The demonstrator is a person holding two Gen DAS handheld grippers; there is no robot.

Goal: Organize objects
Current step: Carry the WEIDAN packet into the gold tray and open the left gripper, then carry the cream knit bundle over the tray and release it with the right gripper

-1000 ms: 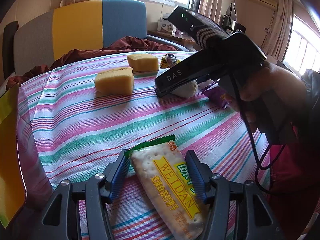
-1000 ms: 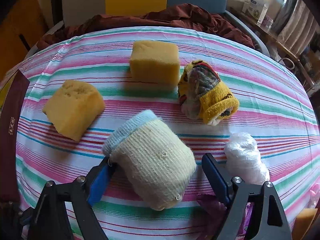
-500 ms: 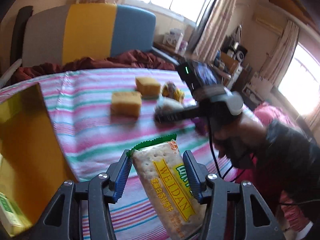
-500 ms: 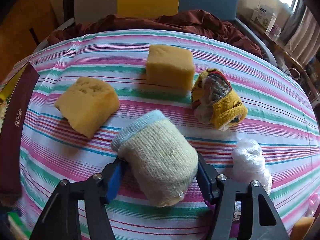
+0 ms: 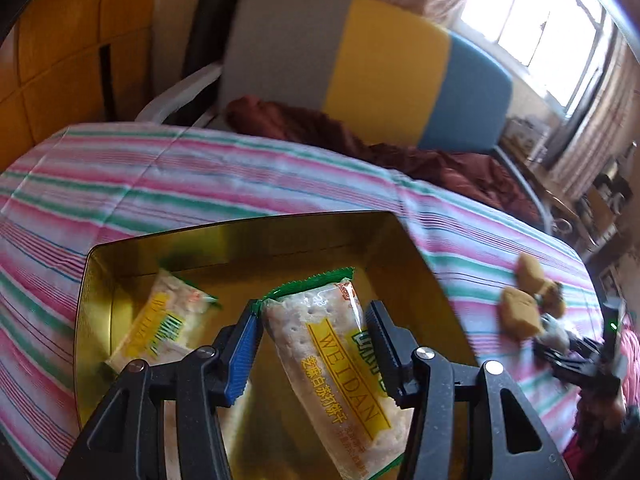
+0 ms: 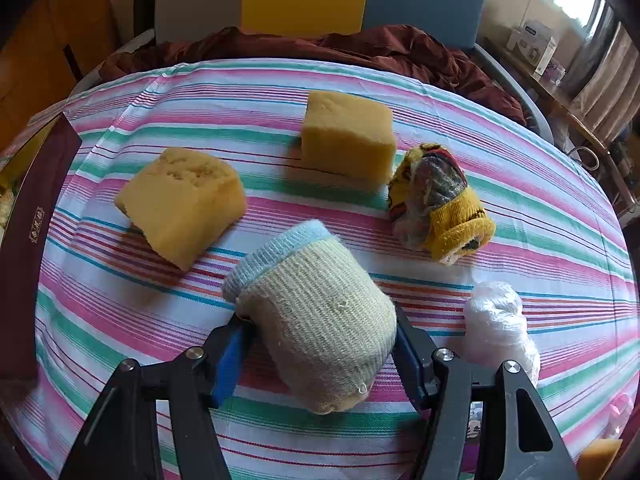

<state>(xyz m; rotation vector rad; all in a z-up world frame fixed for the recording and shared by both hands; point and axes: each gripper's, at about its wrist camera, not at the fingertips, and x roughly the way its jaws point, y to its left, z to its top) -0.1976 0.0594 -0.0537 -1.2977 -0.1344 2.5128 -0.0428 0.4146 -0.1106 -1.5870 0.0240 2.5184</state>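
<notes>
My left gripper (image 5: 310, 336) is shut on a WEIDAN cracker packet (image 5: 332, 368) and holds it over the open gold box (image 5: 436, 280). Another cracker packet (image 5: 160, 320) lies inside the box. My right gripper (image 6: 320, 344) is shut on a cream rolled sock with a blue cuff (image 6: 316, 320) that rests on the striped tablecloth (image 6: 120, 300). Beyond it lie two yellow sponges (image 6: 180, 204) (image 6: 348, 136), a yellow patterned rolled sock (image 6: 440, 200) and a white plastic bundle (image 6: 496, 324).
The box's dark red side (image 6: 24, 240) shows at the left edge of the right wrist view. A grey, yellow and blue chair (image 5: 360, 72) with a maroon cloth (image 6: 320, 44) stands behind the table. The right gripper (image 5: 580, 364) shows at the far right in the left wrist view.
My left gripper has swung left with the cracker packet, from above the cloth to over the gold box. My right gripper has closed onto the cream sock.
</notes>
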